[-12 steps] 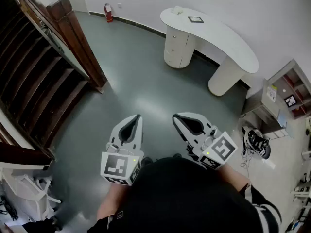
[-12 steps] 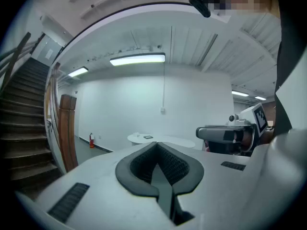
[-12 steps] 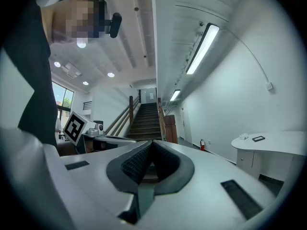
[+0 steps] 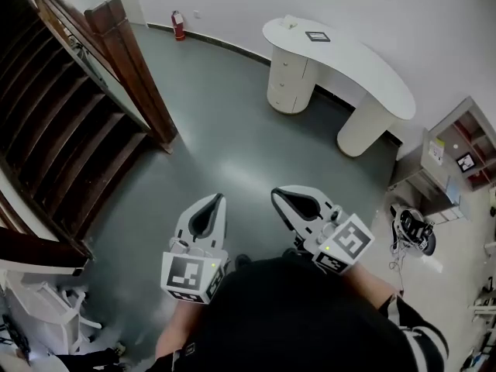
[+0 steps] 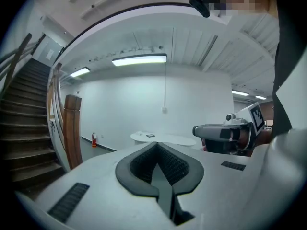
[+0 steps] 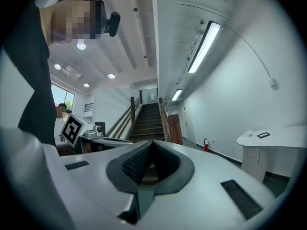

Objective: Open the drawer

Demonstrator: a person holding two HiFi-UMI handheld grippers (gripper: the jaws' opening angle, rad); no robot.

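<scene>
Two hand-held grippers hang side by side over a glossy grey-green floor point(image 4: 225, 130), well apart from the drawers point(image 4: 285, 74) across the room. The drawers sit stacked in a rounded white pedestal under the near end of a white, kidney-shaped tabletop point(image 4: 364, 68), their smooth fronts flush with the pedestal's curve. A second, plain round leg point(image 4: 360, 126) carries the tabletop's other end. A small dark-framed square point(image 4: 317, 36) lies flat on top. The left hand-held gripper point(image 4: 218, 200) has its jaws together on nothing, its ribbed black pads meeting at the tips inside a matte white shell. The right hand-held gripper point(image 4: 277, 196) is likewise closed and empty. Dark wooden stairs point(image 4: 70, 130) climb at the left, and a red extinguisher point(image 4: 179, 25) stands against the far wall.
</scene>
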